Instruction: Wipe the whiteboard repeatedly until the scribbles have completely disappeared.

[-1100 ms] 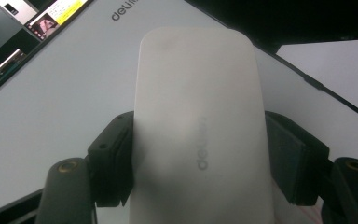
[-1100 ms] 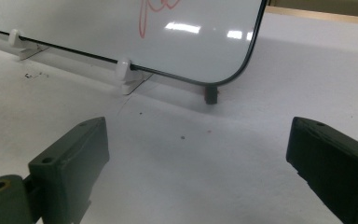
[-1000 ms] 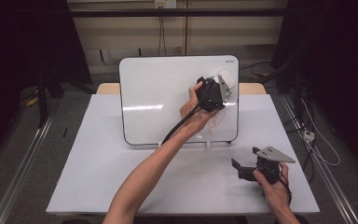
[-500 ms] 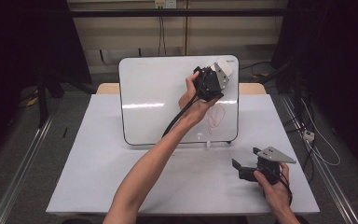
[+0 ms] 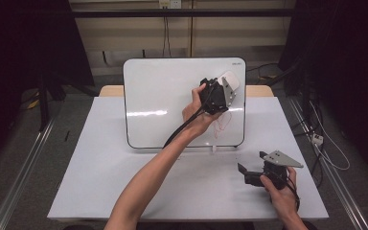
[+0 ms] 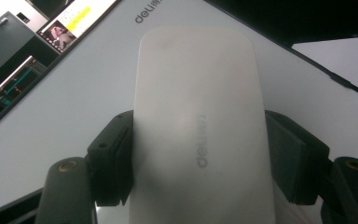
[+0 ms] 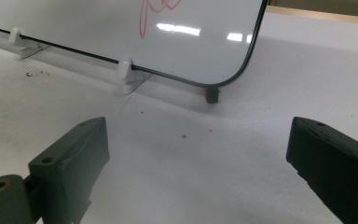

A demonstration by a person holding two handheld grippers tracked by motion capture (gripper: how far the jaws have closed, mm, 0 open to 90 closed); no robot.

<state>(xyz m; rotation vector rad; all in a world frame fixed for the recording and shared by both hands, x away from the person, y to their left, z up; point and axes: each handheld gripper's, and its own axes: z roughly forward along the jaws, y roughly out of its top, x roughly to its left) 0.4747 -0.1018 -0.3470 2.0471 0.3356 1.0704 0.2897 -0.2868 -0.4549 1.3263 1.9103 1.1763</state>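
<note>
- Left claw (image 5: 226,85): clamped on the white eraser (image 6: 198,121); in the left gripper view both black pads press the eraser's long sides.
- Eraser position: held against the upper right area of the whiteboard (image 5: 172,96), close to the corner with the printed brand mark.
- Change from the earlier high view frames: the left claw has moved up and to the right across the board. A second ago it sat lower, over the board's right-centre area; it is now near the top right corner.
- Red scribble (image 5: 220,125): visible on the board below the left claw and beside the hand. It shows at the top of the right gripper view as well.
- Whiteboard: stands tilted on small white clips at the back of the worktop (image 5: 100,167).
- Right claw (image 7: 196,163): jaws wide apart, nothing between them. It rests low over the worktop at the front right, in the same place as in the earlier frames.
</note>
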